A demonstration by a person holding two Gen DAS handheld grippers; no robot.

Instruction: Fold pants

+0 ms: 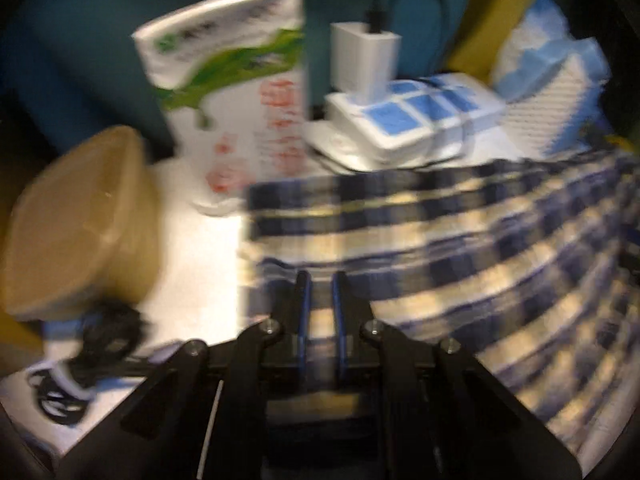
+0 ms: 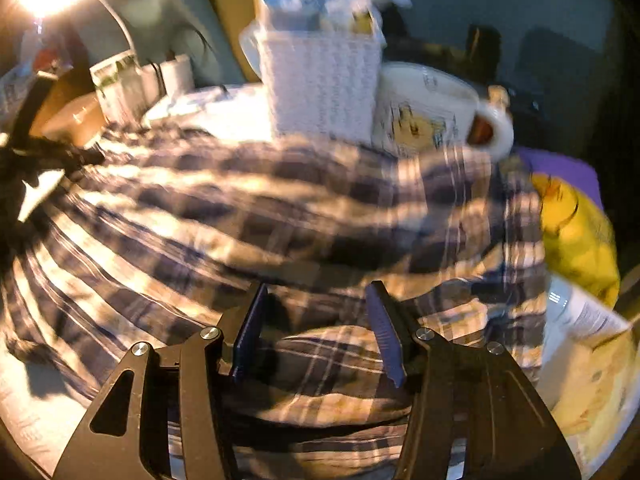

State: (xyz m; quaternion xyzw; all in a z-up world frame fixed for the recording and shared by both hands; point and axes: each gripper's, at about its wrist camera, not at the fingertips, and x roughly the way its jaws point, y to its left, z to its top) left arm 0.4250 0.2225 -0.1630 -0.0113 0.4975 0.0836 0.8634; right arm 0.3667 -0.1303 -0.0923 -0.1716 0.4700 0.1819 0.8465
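The plaid pants (image 1: 460,240) lie spread across the white table, blue, black and cream checked; both views are blurred. My left gripper (image 1: 320,280) has its blue pads close together on the left edge of the cloth, with fabric between them. In the right wrist view the pants (image 2: 260,208) fill the middle. My right gripper (image 2: 318,292) is open, its fingers wide apart over a fold of the cloth, which shows between and under them.
Left view: a brown bowl (image 1: 84,224) at left, a white-and-green bag (image 1: 236,92), a white charger (image 1: 364,60), blue-white packs (image 1: 416,120), black cable (image 1: 104,332). Right view: a white basket (image 2: 324,84), a white mug (image 2: 436,112), a yellow object (image 2: 576,236).
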